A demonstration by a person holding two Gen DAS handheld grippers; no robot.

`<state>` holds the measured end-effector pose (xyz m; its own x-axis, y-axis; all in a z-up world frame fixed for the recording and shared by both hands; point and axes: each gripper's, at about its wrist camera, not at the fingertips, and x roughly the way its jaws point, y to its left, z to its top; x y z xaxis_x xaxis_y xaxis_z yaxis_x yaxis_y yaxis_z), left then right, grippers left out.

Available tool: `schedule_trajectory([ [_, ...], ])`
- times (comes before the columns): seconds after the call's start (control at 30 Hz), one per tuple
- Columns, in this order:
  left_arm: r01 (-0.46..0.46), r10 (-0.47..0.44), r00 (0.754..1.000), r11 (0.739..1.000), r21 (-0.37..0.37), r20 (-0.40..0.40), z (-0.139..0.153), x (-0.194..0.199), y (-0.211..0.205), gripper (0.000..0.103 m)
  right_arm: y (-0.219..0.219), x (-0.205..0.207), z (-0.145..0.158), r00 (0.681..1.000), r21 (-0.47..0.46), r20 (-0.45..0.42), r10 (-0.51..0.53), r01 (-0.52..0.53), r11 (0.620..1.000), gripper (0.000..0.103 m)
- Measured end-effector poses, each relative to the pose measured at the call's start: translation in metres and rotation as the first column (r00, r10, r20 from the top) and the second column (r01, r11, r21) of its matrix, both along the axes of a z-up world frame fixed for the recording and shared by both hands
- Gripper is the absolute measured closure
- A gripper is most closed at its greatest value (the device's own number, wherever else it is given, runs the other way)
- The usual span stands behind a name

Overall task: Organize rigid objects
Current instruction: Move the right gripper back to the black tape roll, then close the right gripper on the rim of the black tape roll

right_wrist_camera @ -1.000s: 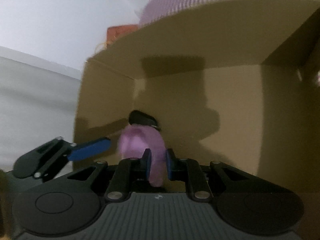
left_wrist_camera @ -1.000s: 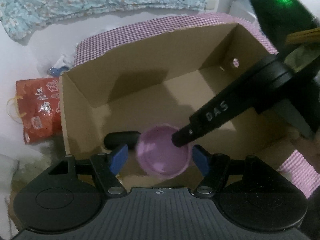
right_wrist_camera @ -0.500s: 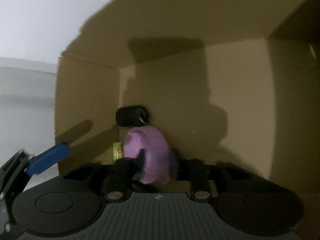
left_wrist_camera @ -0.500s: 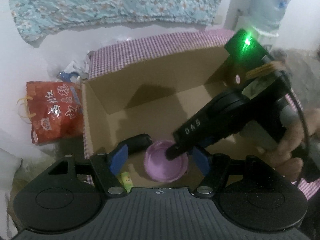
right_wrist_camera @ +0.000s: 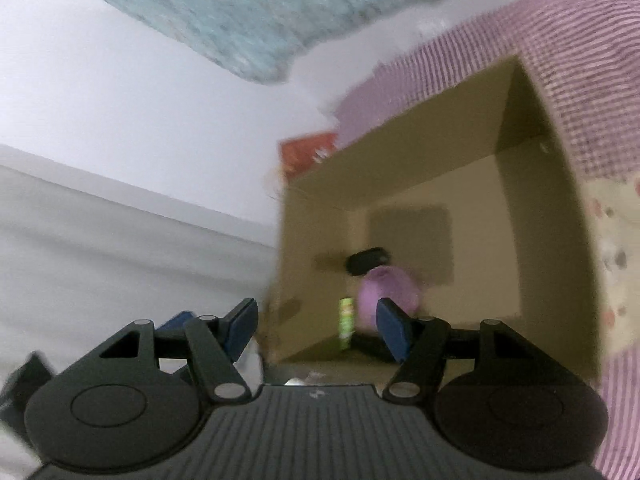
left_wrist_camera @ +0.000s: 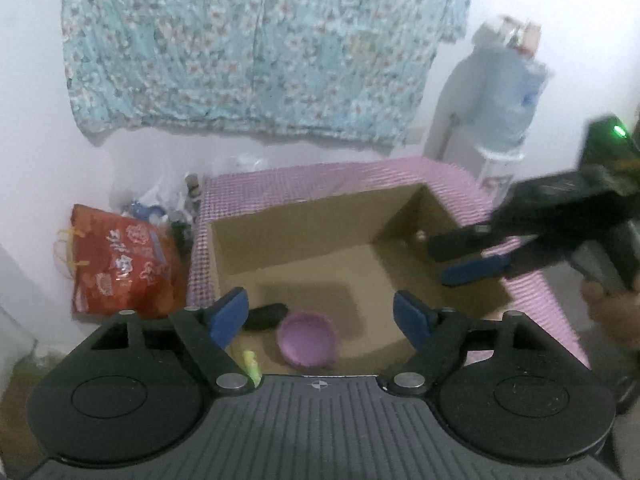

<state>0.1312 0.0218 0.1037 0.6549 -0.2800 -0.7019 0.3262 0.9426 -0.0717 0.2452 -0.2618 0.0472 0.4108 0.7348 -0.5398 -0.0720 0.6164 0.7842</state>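
The purple bowl (left_wrist_camera: 307,338) lies on the floor of the cardboard box (left_wrist_camera: 320,232), near the front left corner, with its open side up. Close behind it and to the left rests a dark oblong object (left_wrist_camera: 266,316), and a small green tube (left_wrist_camera: 251,364) stands near the corner of the box; the three appear grouped in that corner so that the rest of the floor is free for more things. The box is lined on its outer flaps with pink checked paper (left_wrist_camera: 320,178), which marks it as the collecting place.

The left gripper (left_wrist_camera: 320,312) hangs above the box with its jaws spread wide and opening; nothing is between its pads, the bowl sitting well below them. The right gripper (right_wrist_camera: 316,320) is over the box edge at the right, its jaws opening and empty too. In the right wrist view the bowl shows past its blue pad (right_wrist_camera: 390,326), apart from it, so the bowl looks released and placed. A hand (left_wrist_camera: 612,312) holds that gripper's handle.

Beside the box on the left lies a red bag (left_wrist_camera: 120,268) amid other clutter, under a floral cloth (left_wrist_camera: 260,48) on the wall. Judging from the empty jaws, the placing step seems finished and a next object is likely wanted.
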Motion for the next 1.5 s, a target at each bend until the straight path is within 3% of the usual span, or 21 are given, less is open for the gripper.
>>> schedule_trajectory([
  [0.17,0.036,-0.038,0.999,0.997,-0.065,-0.022,-0.022,-0.033,-0.005,0.016,-0.03,-0.085,-0.003,0.993,0.008,0.084,-0.08,0.08,0.997,0.03],
  [0.3,0.08,-0.089,0.991,0.993,-0.087,-0.103,-0.059,-0.051,-0.024,0.015,-0.031,-0.134,-0.044,0.981,-0.114,0.052,-0.185,0.19,0.975,0.03],
  [0.47,0.142,-0.149,0.972,0.988,-0.052,-0.184,-0.111,-0.062,-0.055,0.016,-0.024,-0.161,-0.094,0.966,-0.251,0.009,-0.259,0.253,0.934,0.031],
  [0.7,0.252,-0.238,0.947,0.967,0.04,-0.218,-0.148,-0.059,-0.095,0.017,0.0,-0.16,-0.111,0.974,-0.361,0.06,-0.217,0.224,0.905,0.041],
  [0.9,0.265,-0.241,0.943,0.961,0.08,-0.229,-0.165,-0.055,-0.105,0.035,0.008,-0.152,-0.124,0.984,-0.404,0.078,-0.162,0.18,0.897,0.05],
  [1.33,0.275,-0.239,0.936,0.955,0.111,-0.258,-0.183,-0.058,-0.112,0.039,0.014,-0.133,-0.146,0.992,-0.42,0.04,-0.122,0.128,0.898,0.07],
  [1.5,0.284,-0.247,0.934,0.952,0.117,-0.259,-0.187,-0.056,-0.115,0.038,0.016,-0.131,-0.147,0.993,-0.425,0.049,-0.104,0.115,0.898,0.072],
])
